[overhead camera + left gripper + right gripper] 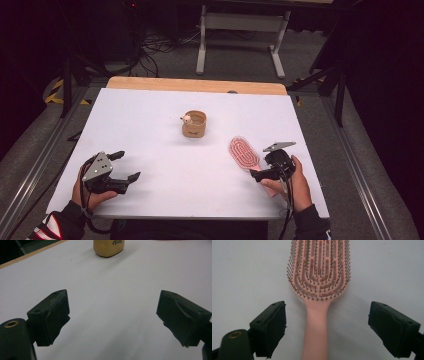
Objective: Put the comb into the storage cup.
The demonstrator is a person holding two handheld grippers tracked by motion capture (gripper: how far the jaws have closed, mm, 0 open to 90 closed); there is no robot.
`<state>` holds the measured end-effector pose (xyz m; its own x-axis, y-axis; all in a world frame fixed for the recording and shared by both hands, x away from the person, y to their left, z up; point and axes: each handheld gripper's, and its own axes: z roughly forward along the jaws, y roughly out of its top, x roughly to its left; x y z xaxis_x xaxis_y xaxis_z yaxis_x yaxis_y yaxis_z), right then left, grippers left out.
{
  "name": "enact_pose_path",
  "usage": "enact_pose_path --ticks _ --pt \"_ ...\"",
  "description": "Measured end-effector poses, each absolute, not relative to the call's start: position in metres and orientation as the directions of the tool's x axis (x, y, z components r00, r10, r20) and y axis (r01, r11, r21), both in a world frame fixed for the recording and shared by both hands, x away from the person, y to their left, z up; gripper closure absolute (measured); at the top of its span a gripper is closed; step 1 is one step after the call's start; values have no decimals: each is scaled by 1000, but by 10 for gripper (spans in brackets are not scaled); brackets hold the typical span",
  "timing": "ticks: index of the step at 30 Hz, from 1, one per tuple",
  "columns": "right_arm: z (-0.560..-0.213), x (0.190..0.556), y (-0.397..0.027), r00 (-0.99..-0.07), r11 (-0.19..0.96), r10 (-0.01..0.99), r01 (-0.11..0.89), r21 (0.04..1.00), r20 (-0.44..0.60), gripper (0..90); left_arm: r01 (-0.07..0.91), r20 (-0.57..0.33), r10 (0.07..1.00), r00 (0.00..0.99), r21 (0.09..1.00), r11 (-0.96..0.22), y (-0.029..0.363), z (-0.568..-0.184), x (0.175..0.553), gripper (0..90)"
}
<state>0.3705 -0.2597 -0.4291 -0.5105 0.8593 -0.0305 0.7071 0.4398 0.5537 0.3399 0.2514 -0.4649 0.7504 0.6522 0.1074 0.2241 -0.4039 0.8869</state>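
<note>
- Table [150, 115]: white top with a bare wooden strip along the far edge. I work from the 6 o'clock side.
- Left gripper [125, 166]: mine, in my left hand at about 8 o'clock on the table, pointing toward 2 o'clock. Its jaws stand wide apart with nothing between them. In the left gripper view [112, 315] only white table lies in the gap.
- Right gripper [260, 170]: mine, in my right hand at about 4 o'clock, pointing toward 10 o'clock. Its jaws are spread wide. In the right gripper view [327, 322] they stand on either side of the brush handle and touch neither side of it.
- Brush [243, 152]: pink hairbrush lying flat, bristles up, at about 4 o'clock on the table. Its head points to 11 o'clock and its handle runs back under my right gripper. In the right gripper view [319, 277] the handle passes down the middle of the gap, with clear table either side.
- Cup [194, 125]: small tan container with dark lettering on its side, upright near the table's centre, well apart from both grippers. Something small and pale sits at its rim; I cannot tell what. In the left gripper view [109, 247] it stands at 12 o'clock, far ahead of the jaws.
- Floor beyond the table: grey, with a white frame and dark cables at 12 o'clock.
</note>
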Motion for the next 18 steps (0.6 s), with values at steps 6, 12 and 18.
enact_pose_path --ticks 6,12,18 --pt "-438 379 -257 -504 453 863 730 512 -44 238 222 112 651 751 885 -409 252 -465 340 122" --pt "-444 379 -259 -524 473 850 724 502 -46 400 222 116 651 750 883 -413 250 -465 340 122" --pt "-443 377 -256 -560 495 828 695 521 -39 619 222 114 649 752 883 -414 249 -466 341 122"
